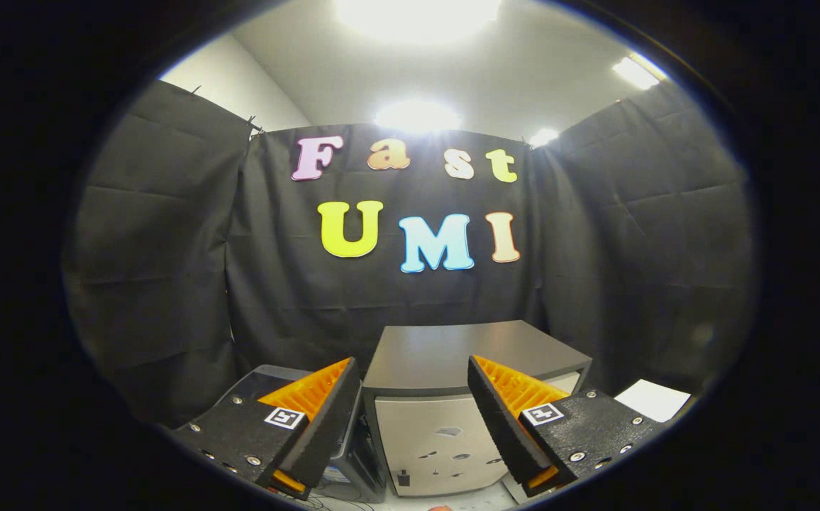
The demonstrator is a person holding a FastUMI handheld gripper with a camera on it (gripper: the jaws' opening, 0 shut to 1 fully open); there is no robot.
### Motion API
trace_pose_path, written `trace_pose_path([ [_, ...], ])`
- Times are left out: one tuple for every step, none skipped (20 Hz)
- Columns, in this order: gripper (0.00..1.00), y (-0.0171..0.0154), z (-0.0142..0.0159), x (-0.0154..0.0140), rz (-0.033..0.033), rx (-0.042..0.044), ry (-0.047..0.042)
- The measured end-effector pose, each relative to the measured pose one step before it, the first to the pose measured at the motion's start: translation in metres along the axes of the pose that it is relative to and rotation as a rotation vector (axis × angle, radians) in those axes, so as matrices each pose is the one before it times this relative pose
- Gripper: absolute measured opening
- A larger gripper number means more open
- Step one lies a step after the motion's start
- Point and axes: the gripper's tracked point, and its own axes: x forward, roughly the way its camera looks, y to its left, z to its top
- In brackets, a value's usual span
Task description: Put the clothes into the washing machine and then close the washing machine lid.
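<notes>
Claw point(413, 372) fingers spread, empty | washing machine point(445, 397) beyond, lid shut

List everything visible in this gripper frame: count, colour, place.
Cabinet-like box: 1, dark grey-brown top with pale front panel, straight ahead beyond and between the fingers; could be the washing machine, cannot tell.
Dark unit: 1, dark grey, left of the box, mostly hidden behind the left finger.
White sheet: 1, white, right of the box, beyond the right finger.
Black cloth wall: black, behind and to both sides of the box.
Ceiling lights: at least four, white glare, above the cloth.
Small item: 1, reddish, low between the fingers; too cut off to identify.
Gripper: 1, fingers spread apart, holding nothing.
</notes>
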Motion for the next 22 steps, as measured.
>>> trace_pose_path([
  [0.96, -0.00385, -0.00395, -0.00134, -0.00464, 0.00321, 0.00806],
  [0.96, -0.00261, -0.0032, -0.00086, -0.00266, 0.00403, 0.00865],
  [0.96, -0.00078, -0.00097, -0.00144, 0.00126, 0.0069, 0.00348],
  [0.96, -0.00025, 0.0, -0.00238, 0.00319, 0.00456, 0.0008],
  [0.96, 0.0001, -0.00009, -0.0012, 0.00359, 0.00032, -0.00037],
  [0.96, 0.00083, -0.00096, 0.00017, 0.00514, -0.00141, 0.00062],
  [0.96, 0.00154, -0.0003, -0.00066, 0.00856, -0.00059, 0.00237],
  [0.96, -0.00067, -0.00026, -0.00101, 0.00578, 0.00119, 0.00159],
  [0.96, 0.0003, 0.00067, -0.00042, 0.00237, 0.00144, 0.00008],
  [0.96, -0.00037, 0.00056, 0.00028, 0.0005, 0.00299, -0.0009],
  [0.96, -0.00028, 0.00017, -0.00016, -0.00009, 0.00404, 0.00075],
  [0.96, -0.00083, -0.00027, -0.00077, -0.00102, 0.0042, -0.00017],
  [0.96, -0.00107, 0.00032, -0.00033, -0.00221, 0.00065, -0.00012],
  [0.96, -0.00378, -0.00169, -0.0001, -0.00549, -0.00185, 0.00104],
  [0.96, -0.00147, -0.00071, 0.0006, -0.00321, -0.00043, 0.00254],
  [0.96, -0.00039, -0.00103, 0.00159, -0.00317, 0.00407, 0.00055],
  [0.96, -0.00136, -0.00013, 0.00024, -0.00491, 0.00398, 0.00248],
  [0.96, -0.00117, -0.00076, 0.00001, -0.00466, 0.00256, -0.00071],
  [0.96, -0.00125, 0.00022, -0.00007, -0.00434, 0.00129, -0.00253],
  [0.96, -0.00109, -0.00157, -0.00174, -0.00251, 0.00184, -0.00132],
  [0.96, -0.0006, -0.00165, -0.00242, 0.00041, 0.0047, 0.003],
  [0.96, -0.00201, -0.00244, -0.00259, 0.00143, 0.00546, 0.0008],
])
